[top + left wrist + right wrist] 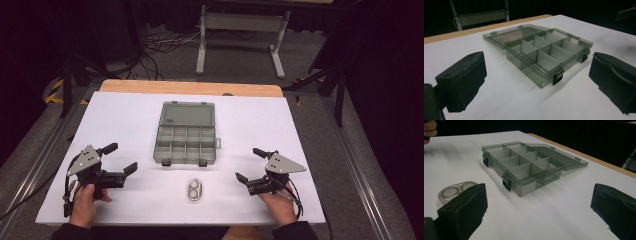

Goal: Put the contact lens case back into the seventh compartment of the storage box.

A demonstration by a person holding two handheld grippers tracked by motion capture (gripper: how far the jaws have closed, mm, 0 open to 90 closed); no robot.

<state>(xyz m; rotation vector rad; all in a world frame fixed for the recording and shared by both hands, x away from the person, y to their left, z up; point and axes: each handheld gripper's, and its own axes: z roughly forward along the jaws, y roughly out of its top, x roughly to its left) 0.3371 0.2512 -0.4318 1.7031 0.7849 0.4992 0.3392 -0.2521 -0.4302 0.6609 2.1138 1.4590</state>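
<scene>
1. A smoky-grey transparent plastic organiser box (186,140) is seen at the middle of the white tabletop (250,125), its lid folded back flat on the far side and its tray divided into two rows of small compartments.
2. Two black latches (165,162) are seen on the near edge of the box, facing the person.
3. A small clear oval case with two round wells (195,189) is laid just in front of the box, nearer the person, and apart from it.
4. The left tongs (121,158) are held by the person's left hand (87,200) at the left of the tabletop, well apart from the box; their jaws are spread wide and nothing is held between them.
5. The right tongs (248,165) are held by the right hand (280,205) at the right side, also well apart from the box, with the jaws spread wide and nothing gripped.
6. The box is thus placed between the two tongs and a little farther from the person; the oval case is placed between them as well, nearer to the right tongs.
7. In the left gripper view the box (544,53) is seen ahead between the jaws, untouched.
8. In the right gripper view the box (524,167) is seen ahead, and the oval case (456,190) is partly hidden behind one jaw.
</scene>
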